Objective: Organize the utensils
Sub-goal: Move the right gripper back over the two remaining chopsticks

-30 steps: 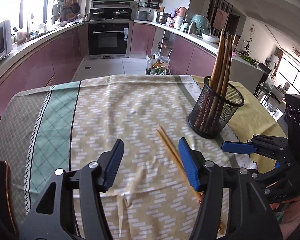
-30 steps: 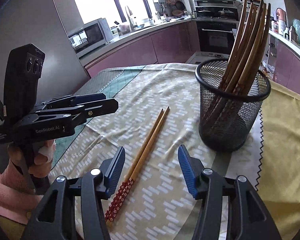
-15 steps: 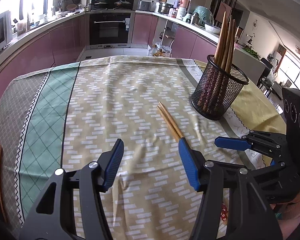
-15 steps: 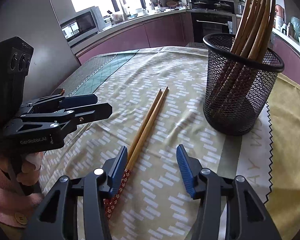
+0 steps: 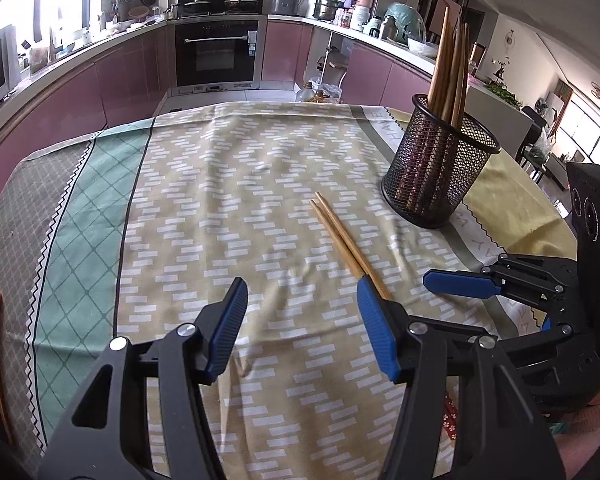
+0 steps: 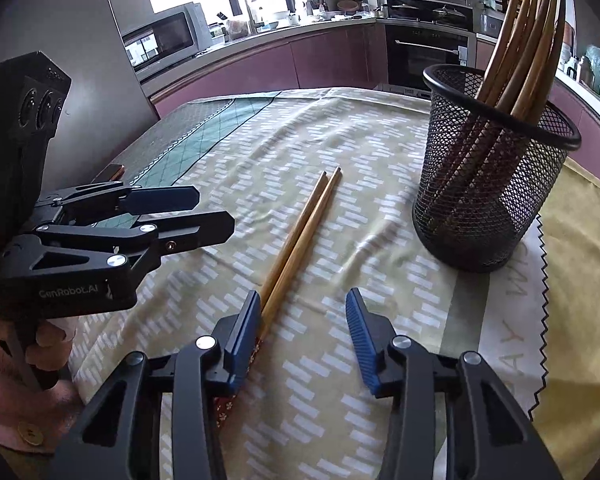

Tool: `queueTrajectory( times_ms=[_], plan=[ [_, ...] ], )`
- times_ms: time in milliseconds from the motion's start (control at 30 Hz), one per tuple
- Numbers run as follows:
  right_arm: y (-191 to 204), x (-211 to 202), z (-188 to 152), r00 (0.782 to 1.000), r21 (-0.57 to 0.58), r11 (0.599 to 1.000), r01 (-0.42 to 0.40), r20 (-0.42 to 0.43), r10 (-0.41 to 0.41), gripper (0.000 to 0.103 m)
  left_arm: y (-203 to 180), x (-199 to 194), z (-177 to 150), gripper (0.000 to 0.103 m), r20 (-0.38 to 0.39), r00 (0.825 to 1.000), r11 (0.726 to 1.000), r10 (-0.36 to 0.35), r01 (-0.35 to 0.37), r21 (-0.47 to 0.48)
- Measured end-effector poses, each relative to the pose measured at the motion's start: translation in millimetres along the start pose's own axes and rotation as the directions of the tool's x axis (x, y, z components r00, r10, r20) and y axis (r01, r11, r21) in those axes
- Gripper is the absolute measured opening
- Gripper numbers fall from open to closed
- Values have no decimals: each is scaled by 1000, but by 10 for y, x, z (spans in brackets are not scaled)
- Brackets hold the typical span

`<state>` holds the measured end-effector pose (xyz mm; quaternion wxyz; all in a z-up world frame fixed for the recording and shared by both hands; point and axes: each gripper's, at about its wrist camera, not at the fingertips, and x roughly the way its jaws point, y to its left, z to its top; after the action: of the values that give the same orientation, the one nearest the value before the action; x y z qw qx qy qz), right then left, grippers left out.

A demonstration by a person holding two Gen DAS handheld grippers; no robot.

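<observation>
A pair of wooden chopsticks (image 5: 342,238) with red patterned ends lies on the patterned tablecloth; it also shows in the right wrist view (image 6: 300,236). A black mesh holder (image 5: 438,168) with several wooden utensils stands to the right of it, also in the right wrist view (image 6: 488,172). My left gripper (image 5: 302,316) is open and empty, above the cloth, left of the chopsticks' near part. My right gripper (image 6: 304,328) is open and empty, low over the cloth; its left finger covers the chopsticks' near part. Each gripper shows in the other's view, the right (image 5: 460,284) and the left (image 6: 180,216).
The tablecloth (image 5: 220,184) covers the table, with a green band on the left and a yellow cloth (image 6: 580,248) at the right. Kitchen counters, an oven and a microwave stand beyond the table. A dark object (image 6: 110,170) lies at the table's left edge.
Both grippers have pulled back and risen a little from the holder. The chopsticks and holder have not moved. Both stay open.
</observation>
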<state>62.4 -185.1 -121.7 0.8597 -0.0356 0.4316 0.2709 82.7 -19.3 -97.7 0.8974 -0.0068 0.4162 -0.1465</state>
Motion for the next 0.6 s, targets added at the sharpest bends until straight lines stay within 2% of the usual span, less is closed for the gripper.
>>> queueTrajectory(
  times_ms=[200,600],
  plan=[
    [-79,-43,0,1000,22,1000,7,-13,-7,34,-51,45,-7,56,-23,1000,1000,-5,6,24],
    [-294,-152,-26,999,89,996,-29,16,28,33,-273,237,-1,56,-80,996,996,-33,40,86]
  ],
)
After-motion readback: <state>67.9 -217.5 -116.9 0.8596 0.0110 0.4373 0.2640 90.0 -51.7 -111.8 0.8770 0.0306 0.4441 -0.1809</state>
